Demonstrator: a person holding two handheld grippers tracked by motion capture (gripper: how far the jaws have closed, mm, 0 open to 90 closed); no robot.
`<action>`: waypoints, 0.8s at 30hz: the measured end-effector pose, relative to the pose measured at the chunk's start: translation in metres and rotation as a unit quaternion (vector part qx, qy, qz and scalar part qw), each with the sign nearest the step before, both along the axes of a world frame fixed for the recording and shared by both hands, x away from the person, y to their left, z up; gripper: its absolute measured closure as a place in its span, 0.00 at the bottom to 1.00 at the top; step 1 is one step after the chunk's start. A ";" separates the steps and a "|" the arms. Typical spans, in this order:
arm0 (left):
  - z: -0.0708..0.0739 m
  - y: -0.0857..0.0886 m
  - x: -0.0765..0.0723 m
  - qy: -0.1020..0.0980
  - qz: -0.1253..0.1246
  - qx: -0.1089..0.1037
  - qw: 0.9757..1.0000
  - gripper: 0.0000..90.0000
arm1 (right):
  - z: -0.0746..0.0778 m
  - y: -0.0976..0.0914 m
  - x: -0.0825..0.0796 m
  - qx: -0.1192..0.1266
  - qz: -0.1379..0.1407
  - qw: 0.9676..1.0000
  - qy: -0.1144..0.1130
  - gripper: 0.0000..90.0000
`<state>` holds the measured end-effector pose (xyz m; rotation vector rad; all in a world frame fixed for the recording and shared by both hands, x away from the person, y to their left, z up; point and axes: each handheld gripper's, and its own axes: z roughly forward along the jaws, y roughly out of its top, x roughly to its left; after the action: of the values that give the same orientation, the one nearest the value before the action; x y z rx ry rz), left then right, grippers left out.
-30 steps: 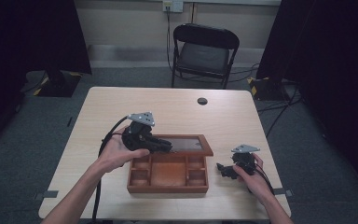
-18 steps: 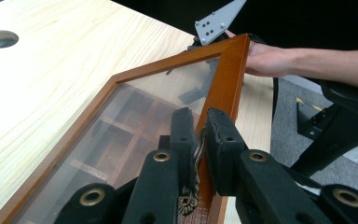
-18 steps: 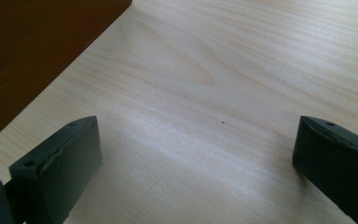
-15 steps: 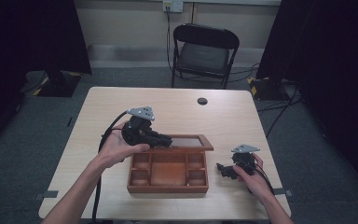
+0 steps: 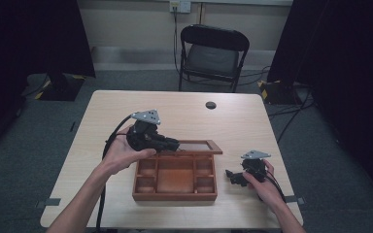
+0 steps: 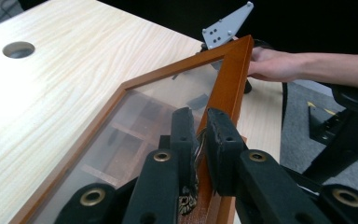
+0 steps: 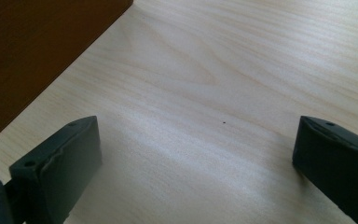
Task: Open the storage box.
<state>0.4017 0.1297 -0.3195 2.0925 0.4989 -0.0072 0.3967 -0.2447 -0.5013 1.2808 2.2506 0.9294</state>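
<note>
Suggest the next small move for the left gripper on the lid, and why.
Probably keep swinging the lid back: the left gripper is shut on its frame edge, the box is open, and the right gripper rests open beside it.

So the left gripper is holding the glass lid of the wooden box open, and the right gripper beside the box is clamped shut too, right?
Not quite. The right gripper is open: the right gripper view shows its jaws standing wide apart over bare table. The rest holds: the left gripper pinches the wooden frame of the glass lid, raised above the wooden box.
</note>
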 end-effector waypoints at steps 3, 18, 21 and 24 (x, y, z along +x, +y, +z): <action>0.000 0.000 0.001 0.001 0.003 -0.006 1.000 0.91 | 0.000 0.000 0.000 0.000 0.001 1.000 0.000 0.00; 0.002 0.002 0.005 -0.005 0.013 -0.017 1.000 0.91 | 0.000 0.000 0.000 0.001 0.001 1.000 0.001 0.00; 0.003 0.002 0.005 -0.006 0.015 -0.018 1.000 0.91 | 0.000 0.000 0.000 0.001 0.001 1.000 0.001 0.00; 0.003 0.003 0.006 -0.004 0.015 -0.022 1.000 0.91 | 0.000 0.000 0.000 0.001 0.001 1.000 0.001 0.00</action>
<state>0.4073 0.1324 -0.3168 2.0415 0.5220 0.0081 0.3965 -0.2443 -0.5012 1.2818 2.2526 0.9316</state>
